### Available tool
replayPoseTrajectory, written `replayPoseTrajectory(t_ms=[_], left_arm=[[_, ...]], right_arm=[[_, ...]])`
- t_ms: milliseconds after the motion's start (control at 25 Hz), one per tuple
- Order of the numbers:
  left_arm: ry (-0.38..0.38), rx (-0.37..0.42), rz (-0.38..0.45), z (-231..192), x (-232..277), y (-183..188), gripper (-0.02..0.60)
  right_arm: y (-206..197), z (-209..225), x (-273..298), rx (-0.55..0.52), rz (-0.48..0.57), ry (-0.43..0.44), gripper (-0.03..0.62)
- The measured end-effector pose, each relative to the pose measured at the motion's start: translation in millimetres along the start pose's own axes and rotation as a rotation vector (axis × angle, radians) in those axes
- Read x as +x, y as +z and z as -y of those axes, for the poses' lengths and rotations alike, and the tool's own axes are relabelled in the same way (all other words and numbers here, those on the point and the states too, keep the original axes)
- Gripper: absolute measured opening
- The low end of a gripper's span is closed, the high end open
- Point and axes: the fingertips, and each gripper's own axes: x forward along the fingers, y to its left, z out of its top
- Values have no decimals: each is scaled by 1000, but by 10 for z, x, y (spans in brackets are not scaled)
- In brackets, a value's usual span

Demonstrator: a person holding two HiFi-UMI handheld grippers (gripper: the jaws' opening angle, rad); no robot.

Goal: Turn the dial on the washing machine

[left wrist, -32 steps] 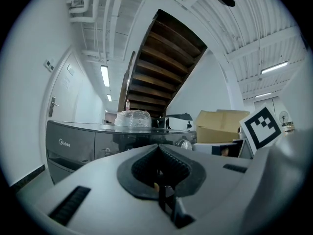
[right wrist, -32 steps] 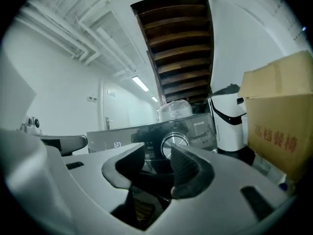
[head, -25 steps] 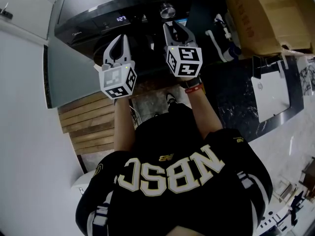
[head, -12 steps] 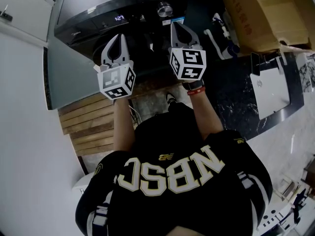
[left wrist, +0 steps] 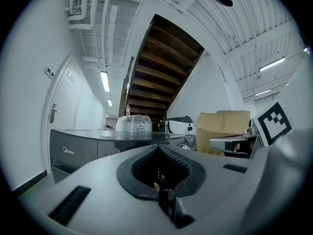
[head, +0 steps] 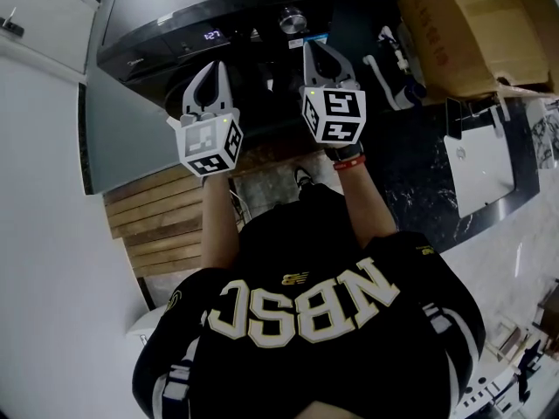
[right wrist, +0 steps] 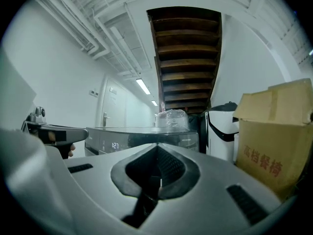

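The dark washing machine (head: 175,11) stands ahead of me, with a lit display (head: 212,35) and a round silver dial (head: 293,18) on its front panel. My right gripper (head: 317,49) is shut with nothing between its jaws; its tips hover just short of the panel, slightly right of the dial and below it. My left gripper (head: 210,68) is also shut and empty, held lower and to the left, under the display. The left gripper view shows the machine (left wrist: 78,148) beyond the meeting tips (left wrist: 156,146). The right gripper view shows the display (right wrist: 115,145) behind the closed tips (right wrist: 157,145).
A cardboard box (head: 463,24) sits right of the machine, with a white and black appliance (head: 393,68) between them. A plastic-wrapped bundle (right wrist: 171,119) rests on the machine's top. A white door (head: 35,24) is at the left, wooden planks (head: 157,216) on the floor, and a staircase overhead.
The right gripper's jaws have closed, and it has shifted a little to the right and forward toward the panel. The left gripper has barely moved.
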Motion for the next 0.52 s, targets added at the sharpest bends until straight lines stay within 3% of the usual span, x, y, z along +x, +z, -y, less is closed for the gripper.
replayPoseTrajectory(t_ms=[240, 520], left_arm=[[11, 5, -14, -60, 77, -39, 14], [-12, -84, 1, -81, 207, -24, 14]], right_arm=[[-31, -36, 143, -18, -13, 25, 8], [-95, 50, 341, -38, -27, 11, 8]])
